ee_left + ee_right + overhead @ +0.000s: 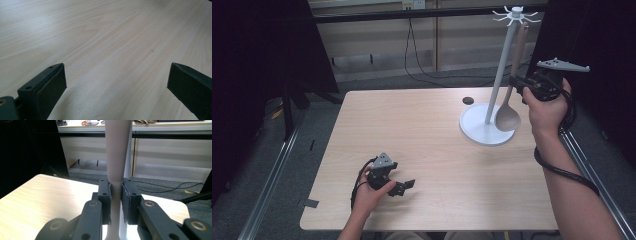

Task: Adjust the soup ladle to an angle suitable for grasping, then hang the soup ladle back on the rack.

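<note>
The right tongs (518,86) were clenched on the handle of the spoon (508,119), which hung beside the pole of the white rack (486,131) at about two o'clock on the bench (422,150); its bowl sat low over the rack's round base. The grip sat mid-handle, probably to steer the top end at a hook. The left tongs (404,186) rested released at seven o'clock, holding nothing

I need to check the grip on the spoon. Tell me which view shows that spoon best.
The high view: the whole spoon hangs beside the rack, bowl low over the base, with the right gripper shut on its handle. The right gripper view shows just the handle pinched between the pads, close up. The left gripper view looks at bare table.
</note>
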A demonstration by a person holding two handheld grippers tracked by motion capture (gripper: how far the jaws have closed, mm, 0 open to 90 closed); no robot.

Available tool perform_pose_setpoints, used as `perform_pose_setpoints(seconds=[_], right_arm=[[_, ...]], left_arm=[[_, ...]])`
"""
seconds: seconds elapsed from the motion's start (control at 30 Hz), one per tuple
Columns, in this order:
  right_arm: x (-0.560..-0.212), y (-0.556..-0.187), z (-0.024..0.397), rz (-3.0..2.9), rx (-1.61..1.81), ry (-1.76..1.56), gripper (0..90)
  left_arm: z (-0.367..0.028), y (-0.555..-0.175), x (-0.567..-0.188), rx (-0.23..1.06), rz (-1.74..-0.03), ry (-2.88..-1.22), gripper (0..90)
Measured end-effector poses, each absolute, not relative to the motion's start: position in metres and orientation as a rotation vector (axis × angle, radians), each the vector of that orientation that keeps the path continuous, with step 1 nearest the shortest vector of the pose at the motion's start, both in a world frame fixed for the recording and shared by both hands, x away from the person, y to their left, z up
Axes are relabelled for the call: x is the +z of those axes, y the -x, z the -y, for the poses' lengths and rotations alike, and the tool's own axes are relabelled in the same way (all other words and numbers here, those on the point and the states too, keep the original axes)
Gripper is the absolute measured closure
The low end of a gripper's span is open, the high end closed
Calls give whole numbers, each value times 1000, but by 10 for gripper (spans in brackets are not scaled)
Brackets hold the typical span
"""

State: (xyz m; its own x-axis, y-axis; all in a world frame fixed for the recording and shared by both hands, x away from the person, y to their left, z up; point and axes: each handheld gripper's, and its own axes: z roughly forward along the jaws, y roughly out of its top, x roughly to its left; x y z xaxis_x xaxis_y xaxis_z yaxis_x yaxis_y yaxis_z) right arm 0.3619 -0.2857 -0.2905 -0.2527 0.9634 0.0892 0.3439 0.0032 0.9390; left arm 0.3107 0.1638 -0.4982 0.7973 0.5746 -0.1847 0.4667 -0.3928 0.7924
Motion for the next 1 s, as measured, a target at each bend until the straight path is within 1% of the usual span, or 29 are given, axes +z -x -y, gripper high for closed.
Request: perform_pose_setpoints(seconds=[0.3, 1.0], right_arm=[[-294, -369, 284, -1642, 1269, -1358, 796], [-299, -371, 282, -1604, 1287, -1351, 790]], left_arm=[[-164, -311, -497, 154, -766, -2053, 19], [-167, -309, -495, 162, -765, -2049, 19]])
